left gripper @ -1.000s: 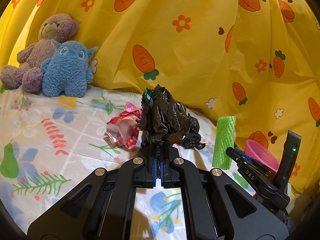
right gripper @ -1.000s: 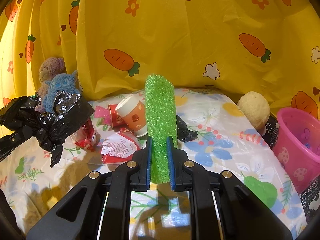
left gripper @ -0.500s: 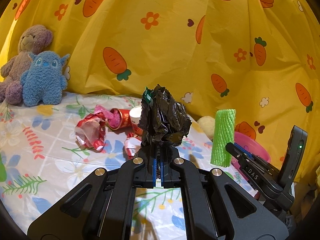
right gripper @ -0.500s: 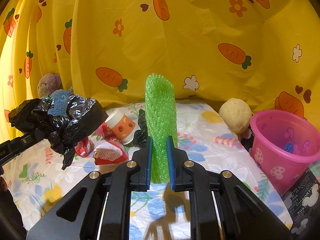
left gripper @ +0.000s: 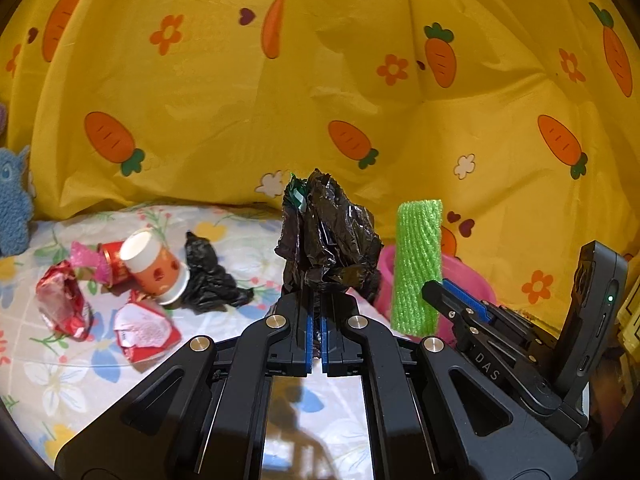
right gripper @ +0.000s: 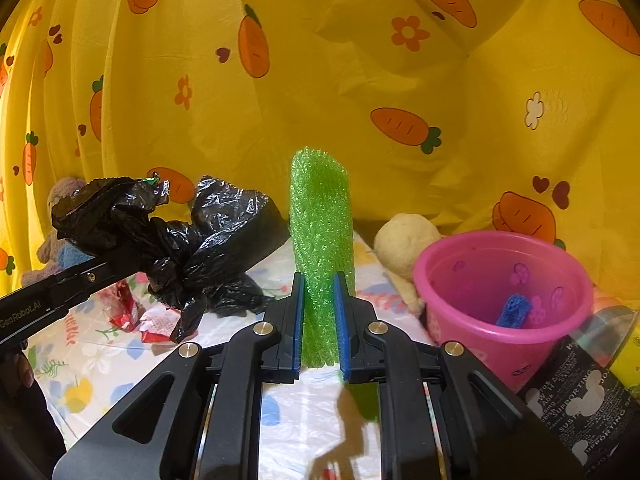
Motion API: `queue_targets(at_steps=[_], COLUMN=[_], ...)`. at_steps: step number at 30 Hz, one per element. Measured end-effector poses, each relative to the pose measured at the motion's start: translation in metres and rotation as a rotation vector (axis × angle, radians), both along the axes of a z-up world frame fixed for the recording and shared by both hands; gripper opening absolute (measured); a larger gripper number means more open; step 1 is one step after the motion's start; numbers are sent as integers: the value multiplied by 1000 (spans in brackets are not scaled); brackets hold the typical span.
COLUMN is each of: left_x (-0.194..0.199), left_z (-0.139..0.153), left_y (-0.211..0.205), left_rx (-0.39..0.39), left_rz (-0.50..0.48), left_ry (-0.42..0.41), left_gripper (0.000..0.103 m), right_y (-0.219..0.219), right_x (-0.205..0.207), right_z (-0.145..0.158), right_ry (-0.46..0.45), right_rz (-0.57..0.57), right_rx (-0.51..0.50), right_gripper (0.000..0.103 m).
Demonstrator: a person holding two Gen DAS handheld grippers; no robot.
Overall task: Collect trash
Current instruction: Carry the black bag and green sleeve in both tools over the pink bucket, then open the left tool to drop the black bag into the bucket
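My left gripper point(left gripper: 316, 320) is shut on a crumpled black plastic bag point(left gripper: 328, 240) and holds it above the bed; the bag also shows in the right wrist view point(right gripper: 172, 236). My right gripper point(right gripper: 320, 312) is shut on an upright green foam net sleeve point(right gripper: 320, 240), which also shows in the left wrist view point(left gripper: 418, 264). A pink bin point(right gripper: 504, 296) stands to the right, with a blue foam piece point(right gripper: 514, 310) inside. On the bed lie a paper cup point(left gripper: 156, 268), another black bag point(left gripper: 208, 276) and red wrappers point(left gripper: 62, 304).
A yellow carrot-print curtain point(left gripper: 320, 80) hangs behind the flower-print bed sheet point(left gripper: 60, 380). A cream plush ball point(right gripper: 404, 240) lies left of the bin. A black Mickey-print box point(right gripper: 580, 392) stands at the right. A blue plush toy point(left gripper: 12, 204) sits at the far left.
Both grippers have swung to the right with their loads. The pink bin has come nearer in the right wrist view; the plush toys have slid off to the left.
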State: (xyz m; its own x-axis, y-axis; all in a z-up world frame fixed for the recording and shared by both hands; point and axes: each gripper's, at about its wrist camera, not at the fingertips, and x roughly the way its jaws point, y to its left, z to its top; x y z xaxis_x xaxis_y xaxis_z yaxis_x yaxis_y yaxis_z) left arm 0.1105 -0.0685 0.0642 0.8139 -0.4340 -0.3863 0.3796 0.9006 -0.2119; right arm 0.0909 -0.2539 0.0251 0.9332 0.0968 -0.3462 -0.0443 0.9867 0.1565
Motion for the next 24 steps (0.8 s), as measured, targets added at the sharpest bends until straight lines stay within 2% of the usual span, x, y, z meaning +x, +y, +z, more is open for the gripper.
queue_targets(at_steps=[6, 13, 19, 24], left_x=[21, 52, 79, 95], left_z=[8, -4, -25, -41], left_y=[-59, -127, -176, -194], left_rx=[9, 21, 50, 60], left_rz=[-129, -255, -310, -333], left_ry=[-12, 8, 46, 90], left_gripper=[1, 1, 2, 2], right_y=[-56, -115, -137, -146], right_x=[-1, 4, 10, 14], right_z=[4, -5, -13, -16], right_ry=[-14, -1, 10, 14], right_rz=[-140, -265, -308, -320], right_rx=[6, 44, 60, 69], right_gripper=[15, 15, 15, 15])
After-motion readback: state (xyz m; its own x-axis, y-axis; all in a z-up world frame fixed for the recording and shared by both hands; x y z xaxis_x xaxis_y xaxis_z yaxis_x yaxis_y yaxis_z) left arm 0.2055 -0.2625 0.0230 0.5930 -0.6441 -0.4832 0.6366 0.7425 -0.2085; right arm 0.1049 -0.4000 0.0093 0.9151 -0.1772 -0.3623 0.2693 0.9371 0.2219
